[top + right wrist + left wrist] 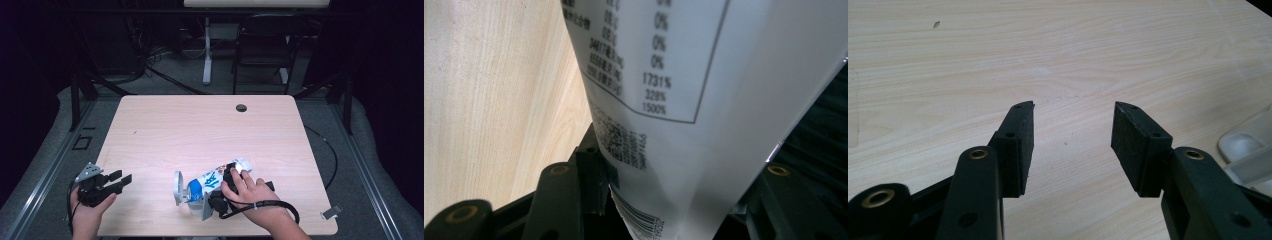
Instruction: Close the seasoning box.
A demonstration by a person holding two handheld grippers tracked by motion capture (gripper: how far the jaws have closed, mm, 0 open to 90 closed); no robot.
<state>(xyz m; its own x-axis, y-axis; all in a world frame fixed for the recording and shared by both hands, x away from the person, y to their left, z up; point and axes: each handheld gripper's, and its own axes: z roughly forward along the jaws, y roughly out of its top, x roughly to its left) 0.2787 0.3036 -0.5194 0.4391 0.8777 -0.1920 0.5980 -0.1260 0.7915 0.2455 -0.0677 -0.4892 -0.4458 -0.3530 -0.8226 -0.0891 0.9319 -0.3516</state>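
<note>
A light wooden worktop [200,130] is seen from above in a dark room. Near its front edge, a blue-and-white pouch [212,181] is held lying on its side in the right gripper [227,175], one hand [250,192] wrapped over it. At the front left corner, the left gripper [120,179] is kept apart, jaws spread and nothing between them. A folding chair [262,47] is visible beyond the worktop.

Worktop [200,125]: pale wood-grain laminate, smooth, low sheen. Pouch [212,179] at 6 o'clock: glossy printed plastic film, white back panel smooth in the right gripper view. Left tool [1073,135]: matt black plastic arms, brass-coloured rivets; pads [1130,145] of rough, grainy black rubber or foam.
</note>
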